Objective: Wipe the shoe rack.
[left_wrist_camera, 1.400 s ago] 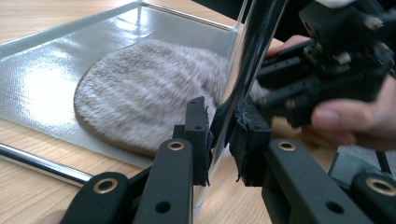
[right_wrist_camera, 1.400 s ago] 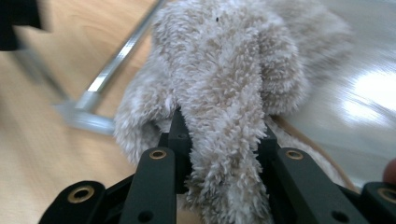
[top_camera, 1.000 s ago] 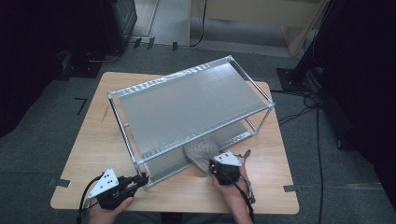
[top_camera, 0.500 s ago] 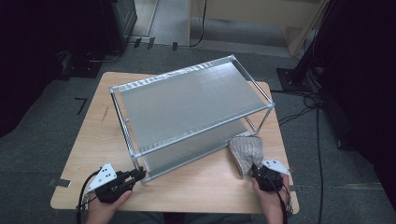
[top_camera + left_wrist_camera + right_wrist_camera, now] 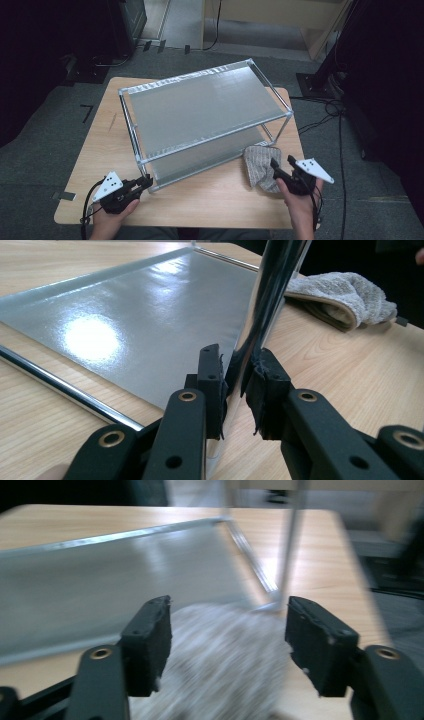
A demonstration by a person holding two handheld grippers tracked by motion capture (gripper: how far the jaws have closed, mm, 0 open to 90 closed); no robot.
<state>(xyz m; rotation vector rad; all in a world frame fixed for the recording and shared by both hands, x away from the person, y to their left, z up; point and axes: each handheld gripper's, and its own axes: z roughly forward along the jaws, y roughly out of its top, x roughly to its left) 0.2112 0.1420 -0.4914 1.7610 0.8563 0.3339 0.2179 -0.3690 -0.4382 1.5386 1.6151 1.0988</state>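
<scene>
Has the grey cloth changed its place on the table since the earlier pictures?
Yes. The grey cloth went from under the rack's front edge rightward, out beside its near right leg, by the right gripper.

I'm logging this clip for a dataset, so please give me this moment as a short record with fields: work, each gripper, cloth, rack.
work: wiping a metal rack with a cloth
left gripper: shut on the rack's near corner post
right gripper: fingers have just been opening, cloth lies below them, not pinched
cloth: crumpled on the table beside the rack's right end
rack: two shelves, upright on the table
</scene>
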